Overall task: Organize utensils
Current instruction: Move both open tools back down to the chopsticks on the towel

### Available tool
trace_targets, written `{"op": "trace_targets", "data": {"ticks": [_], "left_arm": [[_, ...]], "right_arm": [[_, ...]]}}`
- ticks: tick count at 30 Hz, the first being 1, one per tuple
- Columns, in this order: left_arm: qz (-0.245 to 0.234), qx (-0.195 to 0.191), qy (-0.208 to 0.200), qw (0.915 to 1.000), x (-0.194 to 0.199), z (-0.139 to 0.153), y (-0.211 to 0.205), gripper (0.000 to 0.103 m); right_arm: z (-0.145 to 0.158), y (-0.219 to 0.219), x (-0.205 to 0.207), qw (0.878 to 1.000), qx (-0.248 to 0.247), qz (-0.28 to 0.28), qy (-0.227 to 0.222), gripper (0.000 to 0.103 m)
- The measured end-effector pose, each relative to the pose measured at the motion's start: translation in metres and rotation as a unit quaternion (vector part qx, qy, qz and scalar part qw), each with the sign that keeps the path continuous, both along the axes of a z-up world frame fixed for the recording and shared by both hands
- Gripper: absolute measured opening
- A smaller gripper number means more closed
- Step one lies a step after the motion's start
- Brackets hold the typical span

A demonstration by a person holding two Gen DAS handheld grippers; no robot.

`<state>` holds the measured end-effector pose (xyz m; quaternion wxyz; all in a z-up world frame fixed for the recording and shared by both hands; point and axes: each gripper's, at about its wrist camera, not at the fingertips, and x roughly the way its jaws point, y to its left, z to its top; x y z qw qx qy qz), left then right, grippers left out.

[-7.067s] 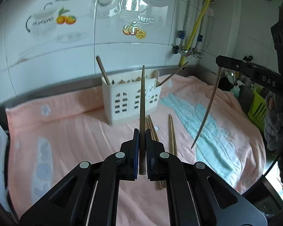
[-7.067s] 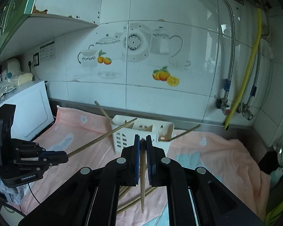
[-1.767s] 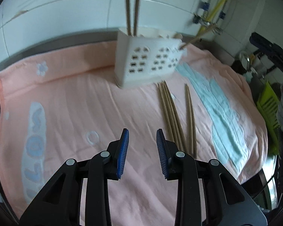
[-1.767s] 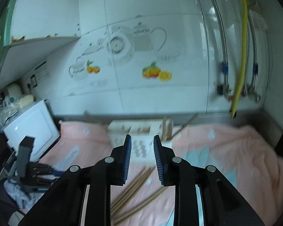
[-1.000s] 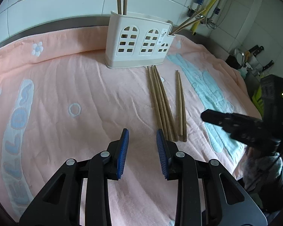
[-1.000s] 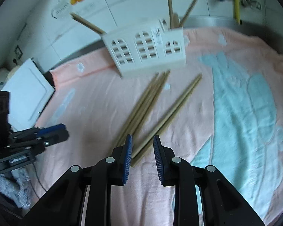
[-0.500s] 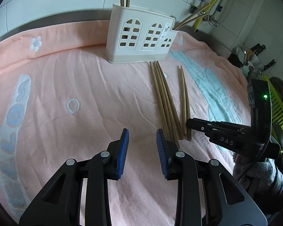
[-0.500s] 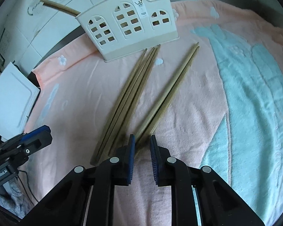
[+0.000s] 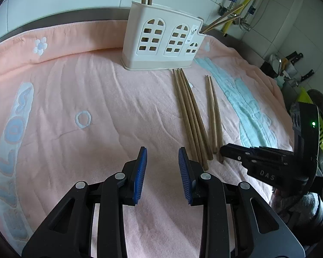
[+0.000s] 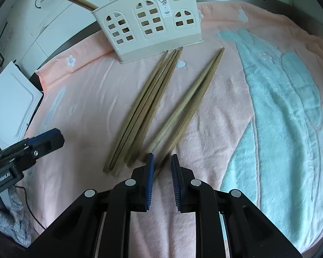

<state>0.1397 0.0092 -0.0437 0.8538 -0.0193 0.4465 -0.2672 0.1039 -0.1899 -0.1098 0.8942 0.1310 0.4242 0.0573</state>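
Pink towel (image 10: 86,99), chopsticks (image 10: 183,105) tips toward white holder (image 10: 148,21), right gripper (image 10: 162,161) narrowly parted astride ends, left gripper (image 9: 162,152) apart, empty.

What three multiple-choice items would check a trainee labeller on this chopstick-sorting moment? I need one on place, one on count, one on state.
1. Where does the white utensil holder stand?
A. On the pink towel, at the far tips of the loose chopsticks
B. On the white appliance
C. On the towel's blue patch

2. How many chopsticks lie in the separate group on the blue-patch side?
A. Five
B. Two
C. None

3. What is the state of the left gripper?
A. Shut on a chopstick
B. Open, holding nothing
C. Shut on the holder

Answers:
1. A: its base rests on the pink towel, just beyond the chopstick tips.
2. B: a pair lies apart from the larger bundle.
3. B: only bare towel shows between its blue pads, while the right gripper straddles the pair's near ends.
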Motion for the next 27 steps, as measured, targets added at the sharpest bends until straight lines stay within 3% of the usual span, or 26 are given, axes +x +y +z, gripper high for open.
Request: {"op": "trace_targets", "data": {"ticks": [15,19,24,27], "left_arm": [[-0.012,-0.003,0.006,0.9999,0.0,-0.007,-0.005,0.03],[-0.019,-0.004,0.01,0.9998,-0.001,-0.009,-0.01,0.03],[-0.033,-0.002,0.015,0.9993,-0.004,-0.013,-0.022,0.03],[-0.043,0.003,0.022,0.9989,-0.004,-0.018,-0.035,0.03]], "right_arm": [[-0.003,0.016,-0.004,0.999,-0.037,0.0,-0.002,0.02],[-0.002,0.009,-0.005,0.999,-0.034,-0.016,-0.002,0.014],[0.003,0.004,-0.014,0.996,-0.083,-0.039,-0.017,0.014],[0.001,0.002,-0.011,0.996,-0.081,-0.042,-0.022,0.019]]}}
